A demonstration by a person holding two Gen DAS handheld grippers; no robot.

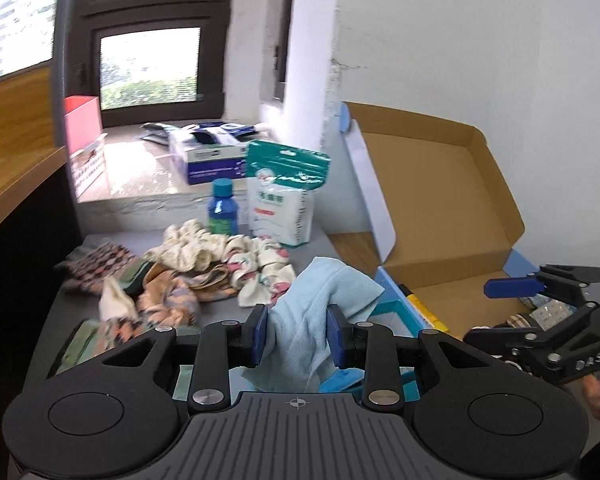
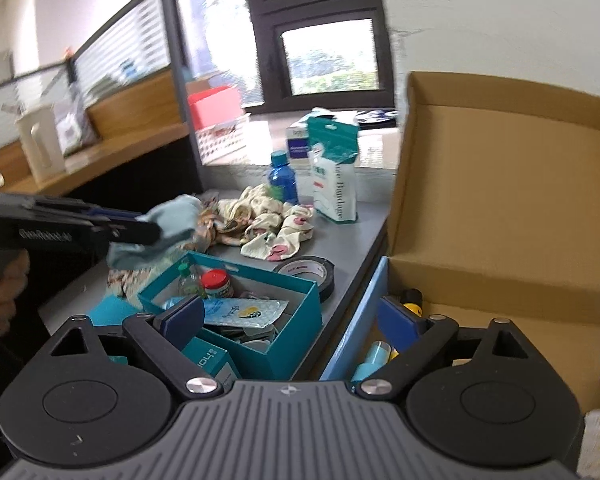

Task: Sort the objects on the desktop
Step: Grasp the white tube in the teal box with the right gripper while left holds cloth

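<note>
My left gripper (image 1: 298, 334) is shut on a light blue sock (image 1: 320, 300) and holds it in the air above the teal box (image 2: 260, 280); it shows from the side in the right wrist view (image 2: 152, 228). A pile of patterned socks (image 1: 204, 264) lies on the grey desk (image 2: 352, 240). My right gripper (image 2: 296, 320) is open and empty, over the gap between the teal box and the open cardboard box (image 2: 500, 208); it also shows in the left wrist view (image 1: 500, 308).
A blue bottle (image 1: 223, 210) and a white-green pouch (image 1: 284, 196) stand behind the socks. A tape roll (image 2: 308, 272) lies by the teal box, which holds small bottles and packets. A windowsill with boxes (image 1: 208, 156) lies beyond.
</note>
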